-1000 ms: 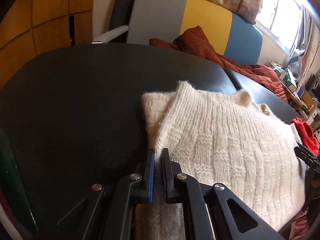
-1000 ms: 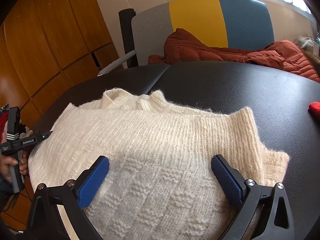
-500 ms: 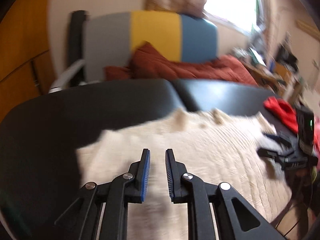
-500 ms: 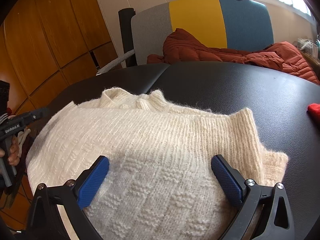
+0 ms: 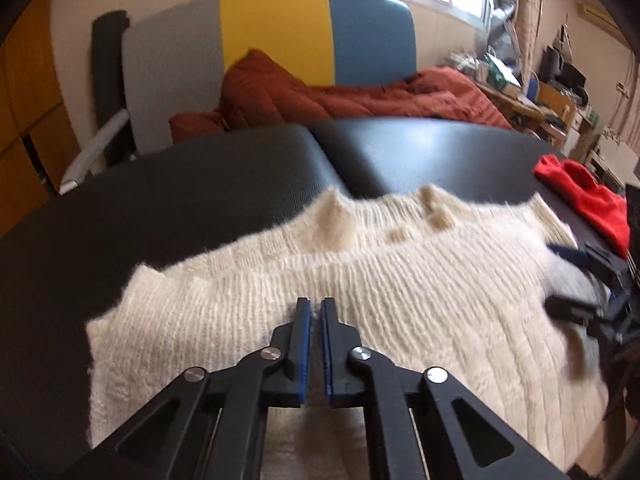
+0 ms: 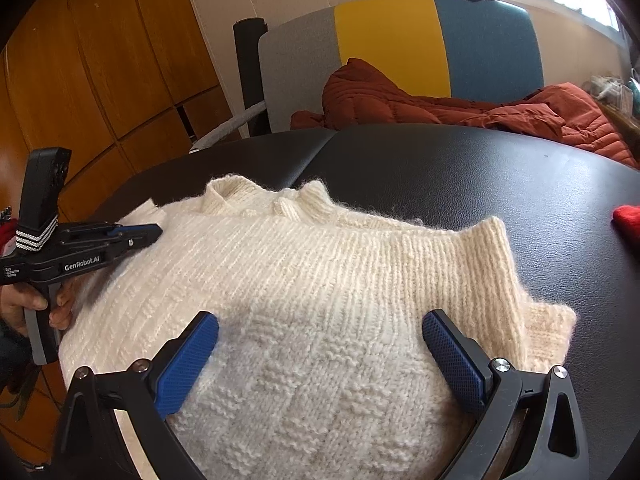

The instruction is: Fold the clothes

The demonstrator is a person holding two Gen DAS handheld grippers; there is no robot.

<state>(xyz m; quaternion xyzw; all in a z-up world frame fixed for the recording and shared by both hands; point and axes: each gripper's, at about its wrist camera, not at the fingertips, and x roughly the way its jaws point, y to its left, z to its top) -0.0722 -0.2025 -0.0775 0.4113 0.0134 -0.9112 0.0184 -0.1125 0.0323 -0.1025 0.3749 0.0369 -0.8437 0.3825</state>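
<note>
Though already doubled over itself, cream knit sweater spread flat on black counter, long axis running left to right across both views, ribbed collar bumps along the far edge.

Seen from the left wrist: left claw at lower centre, blue pads pressed together, no knit visibly caught between them, tips low over the sweater's middle. Sweater reaching ahead and to both sides of the tips; the fuzzy short end at lower left of the frame lying the nearer. Right claw at the right edge, blurred, over the opposite end.

Seen from the right wrist: right claw at bottom centre, spread wide, empty, the sweater's textured panel directly beneath and between the pads, contact impossible to judge. Ribbed flap and stepped corner at centre right of the frame, just beyond the right-hand pad. Left claw entering from the left edge, held by a hand, tips over the sweater's far left end.

Probably one claw per short end: left nearer the left end, right nearer the ribbed right corner. Likely next fold across the long axis, one short end carried over toward the other; the shut claw needing to part before any pinch.

Elsewhere: red garment at the counter's right, well apart; rust quilted jacket on the chair behind.
</note>
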